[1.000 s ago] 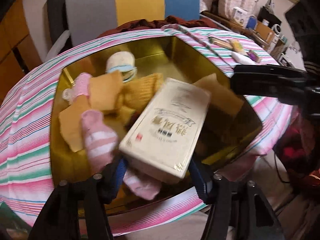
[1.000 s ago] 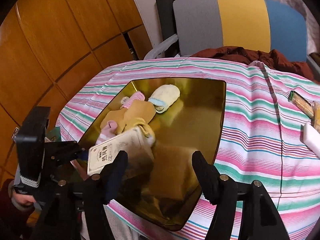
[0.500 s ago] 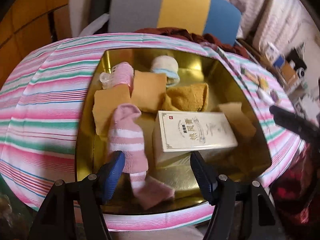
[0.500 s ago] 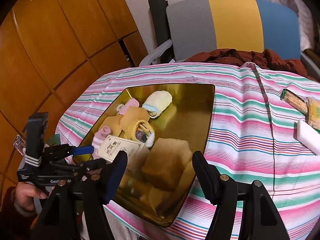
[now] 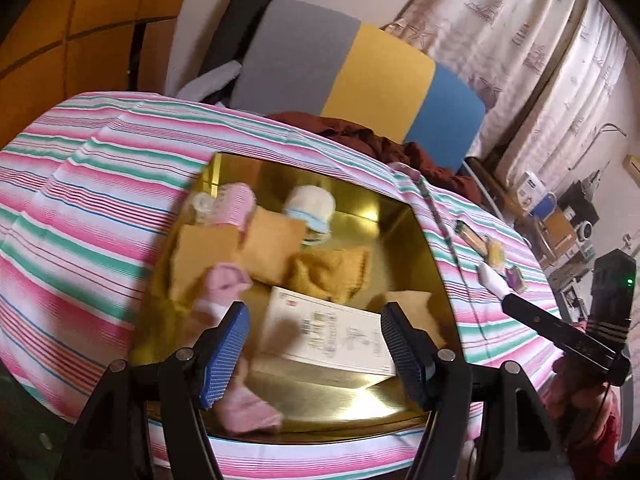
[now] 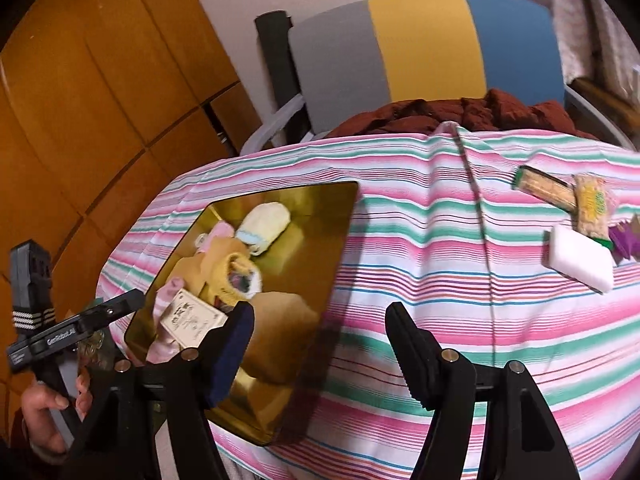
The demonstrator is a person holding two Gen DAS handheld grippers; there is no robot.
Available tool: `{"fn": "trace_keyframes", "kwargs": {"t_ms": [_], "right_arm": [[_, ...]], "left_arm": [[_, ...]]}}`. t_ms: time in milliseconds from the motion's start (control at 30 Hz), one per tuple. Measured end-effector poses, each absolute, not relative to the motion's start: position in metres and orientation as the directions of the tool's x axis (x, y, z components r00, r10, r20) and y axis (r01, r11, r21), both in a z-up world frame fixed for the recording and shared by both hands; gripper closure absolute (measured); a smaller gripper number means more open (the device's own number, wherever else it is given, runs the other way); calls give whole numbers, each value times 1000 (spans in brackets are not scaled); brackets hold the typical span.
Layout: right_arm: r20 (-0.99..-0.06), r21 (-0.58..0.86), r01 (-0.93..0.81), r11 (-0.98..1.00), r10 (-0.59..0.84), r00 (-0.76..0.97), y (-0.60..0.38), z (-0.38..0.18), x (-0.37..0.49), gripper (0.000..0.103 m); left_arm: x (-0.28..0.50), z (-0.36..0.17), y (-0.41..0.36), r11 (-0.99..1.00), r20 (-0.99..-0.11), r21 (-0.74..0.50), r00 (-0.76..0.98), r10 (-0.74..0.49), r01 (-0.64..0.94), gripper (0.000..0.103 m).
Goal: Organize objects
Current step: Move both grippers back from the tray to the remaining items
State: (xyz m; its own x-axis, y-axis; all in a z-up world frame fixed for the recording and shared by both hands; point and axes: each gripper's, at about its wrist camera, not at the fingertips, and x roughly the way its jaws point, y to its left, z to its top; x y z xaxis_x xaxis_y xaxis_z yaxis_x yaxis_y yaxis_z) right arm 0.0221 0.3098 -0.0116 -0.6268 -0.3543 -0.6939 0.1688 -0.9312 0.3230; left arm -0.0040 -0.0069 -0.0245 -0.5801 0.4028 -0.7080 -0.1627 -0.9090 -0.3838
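A gold tin tray (image 5: 404,216) (image 6: 340,236) lies on the striped tablecloth. In it rest a cream printed box (image 5: 332,332) (image 6: 190,316), a pink striped sock (image 5: 224,292), yellow knit pieces (image 5: 328,272), tan cloths and a cream rolled sock (image 5: 312,204) (image 6: 264,224). My left gripper (image 5: 314,344) hangs open above the tray's near end, the box lying free below its fingers. My right gripper (image 6: 320,348) is open over the tablecloth at the tray's right edge, holding nothing.
Snack packets (image 6: 548,190), a white block (image 6: 580,258) and a purple wrapper (image 6: 626,240) lie at the table's right. A grey, yellow and blue chair (image 6: 424,44) with a dark red garment (image 6: 460,116) stands behind. Wooden panels are at left. A hand (image 6: 44,412) grips the left tool.
The left gripper let the box go into the tray, then lifted and rolled back level. The right gripper slid to the right, off the tray, toward the tablecloth.
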Motion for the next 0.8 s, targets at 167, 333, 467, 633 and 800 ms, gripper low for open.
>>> {"fn": "trace_keyframes", "kwargs": {"t_ms": [167,333,467,633,800], "right_arm": [[-709,303,140,-943,-321,-627,324,-17,21,34],[-745,288,89,-954,-281,-605,344,-28,17,34],[-772,246,35,-969,-217,-598,367,-35,13,34],[-791,260,-80,-962,-165,-589,417,-41,8,34],[-809,283,-170,-944,-139,-571,462,-49,5,32]], "left_arm": [[-4,-23,21,-872,-690,-428,-536,486,-239,34],[2,-16,57,-850,-681,-411,-509,526,-329,34],[0,-15,85,-836,-695,-385,-474,541,-390,34],[-4,-18,117,-811,-710,-380,-421,564,-445,34],[0,-18,152,-779,-720,-363,-376,583,-512,34]]}}
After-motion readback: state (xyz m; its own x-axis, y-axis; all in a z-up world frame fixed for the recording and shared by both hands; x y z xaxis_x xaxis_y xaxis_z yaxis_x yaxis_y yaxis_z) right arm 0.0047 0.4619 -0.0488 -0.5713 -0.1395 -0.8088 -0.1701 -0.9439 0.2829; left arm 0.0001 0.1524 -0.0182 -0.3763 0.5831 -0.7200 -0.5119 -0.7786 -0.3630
